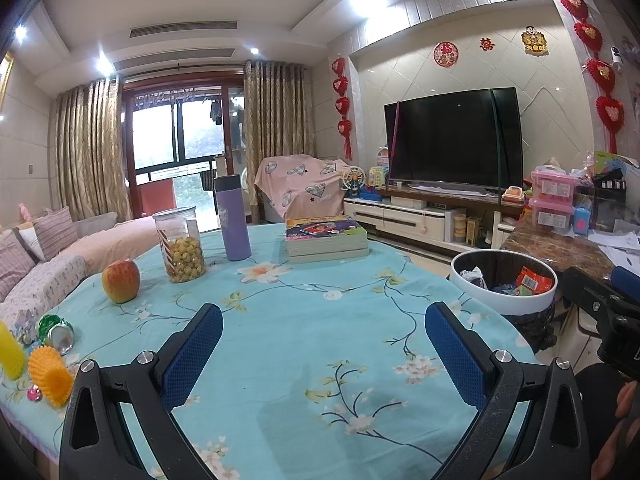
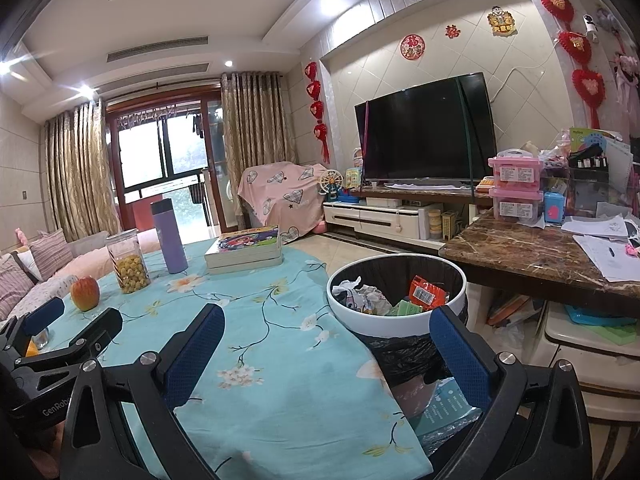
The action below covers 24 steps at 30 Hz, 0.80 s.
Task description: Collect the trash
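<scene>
Living-room table under a turquoise floral cloth (image 1: 304, 320), with our two grippers held over its near edge.

Our left gripper (image 1: 324, 336) has its blue-padded fingers spread wide apart, gripping nothing; our right gripper (image 2: 327, 340) is likewise spread and empty, near the white-rimmed trash bin (image 2: 376, 320) just beside the table's right edge. Wrappers already lie inside the bin's black liner. On the table's near left we see trash: a crushed can (image 1: 60, 334) and orange foam netting (image 1: 50, 376). Farther off stand an apple (image 1: 121, 281), a snack jar (image 1: 182, 245), a purple flask (image 1: 233, 218) and stacked books (image 1: 326, 240).
</scene>
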Each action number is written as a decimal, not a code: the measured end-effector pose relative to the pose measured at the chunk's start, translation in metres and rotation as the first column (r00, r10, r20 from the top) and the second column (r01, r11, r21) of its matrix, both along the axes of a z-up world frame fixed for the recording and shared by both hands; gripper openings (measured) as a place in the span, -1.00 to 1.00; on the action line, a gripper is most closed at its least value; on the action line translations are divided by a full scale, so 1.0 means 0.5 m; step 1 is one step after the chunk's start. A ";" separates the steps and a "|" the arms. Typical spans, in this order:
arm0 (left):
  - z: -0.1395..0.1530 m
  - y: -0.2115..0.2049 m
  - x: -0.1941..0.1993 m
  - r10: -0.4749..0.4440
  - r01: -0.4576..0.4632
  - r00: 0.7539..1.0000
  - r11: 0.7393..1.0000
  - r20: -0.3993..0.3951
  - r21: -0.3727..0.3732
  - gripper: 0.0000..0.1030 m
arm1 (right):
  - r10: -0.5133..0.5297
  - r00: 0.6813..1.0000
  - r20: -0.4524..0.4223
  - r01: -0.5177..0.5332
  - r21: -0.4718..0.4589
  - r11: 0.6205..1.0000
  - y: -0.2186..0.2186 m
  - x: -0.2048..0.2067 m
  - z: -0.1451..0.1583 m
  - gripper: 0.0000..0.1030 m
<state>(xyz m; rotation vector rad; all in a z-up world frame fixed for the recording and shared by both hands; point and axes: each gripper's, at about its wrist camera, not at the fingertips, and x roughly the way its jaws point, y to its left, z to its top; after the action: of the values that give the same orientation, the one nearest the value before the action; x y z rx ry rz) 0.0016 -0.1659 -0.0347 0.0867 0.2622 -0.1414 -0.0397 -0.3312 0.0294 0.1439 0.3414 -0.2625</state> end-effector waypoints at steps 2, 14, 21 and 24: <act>0.000 0.000 0.000 0.001 -0.001 1.000 1.000 -0.002 0.001 0.99 | 0.001 1.000 0.000 -0.001 0.002 1.000 -0.001 0.000 0.000 1.00; 0.000 0.000 0.000 0.005 -0.005 1.000 1.000 -0.006 0.002 0.99 | 0.005 1.000 -0.002 -0.005 0.002 1.000 0.000 0.003 -0.002 1.00; -0.004 0.003 0.003 0.003 -0.002 1.000 1.000 -0.010 0.004 0.99 | 0.009 1.000 -0.002 -0.009 0.003 1.000 0.004 0.004 -0.002 1.00; -0.006 0.005 0.006 0.001 -0.001 1.000 1.000 -0.015 0.004 0.99 | 0.013 1.000 -0.006 -0.013 0.006 1.000 0.007 0.008 -0.003 1.00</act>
<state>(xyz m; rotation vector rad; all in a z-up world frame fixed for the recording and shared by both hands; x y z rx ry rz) 0.0047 -0.1635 -0.0376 0.0894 0.2771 -0.1403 -0.0356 -0.3275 0.0278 0.1467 0.3486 -0.2495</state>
